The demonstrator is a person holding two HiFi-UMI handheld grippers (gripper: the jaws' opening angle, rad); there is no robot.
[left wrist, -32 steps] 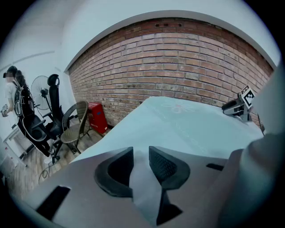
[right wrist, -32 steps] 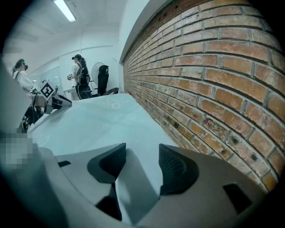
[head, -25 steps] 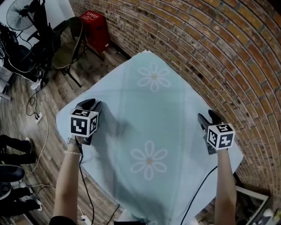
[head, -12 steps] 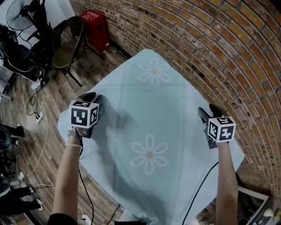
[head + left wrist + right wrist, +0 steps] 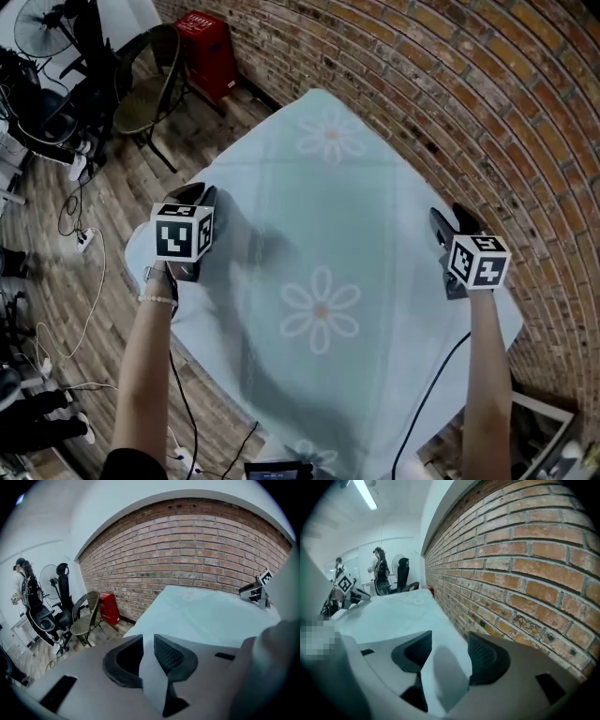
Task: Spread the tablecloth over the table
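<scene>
Tablecloth (image 5: 319,234) drapes the desk, long axis 12-to-6, between my tools: left tool (image 5: 192,199) at its 9 o'clock edge, jaws just narrowed, nothing pinched; right tool (image 5: 448,223) at 3 o'clock, wide, empty.

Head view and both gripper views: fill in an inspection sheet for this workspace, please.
Surface: table hidden under the tablecloth, which lies spread across the top.
Job's things: tablecloth pale blue with flower prints; soft creases near the left gripper.
Clutter: nothing seen on the cloth.
Grippers: left gripper over the left edge, jaws just been closing, narrow gap, nothing pinched; right gripper over the right edge, jaws wide apart, empty.
Cables: right gripper's cable trails down; a cord lies on the floor.
Surroundings: brick wall, red crate, chair, fan.
</scene>
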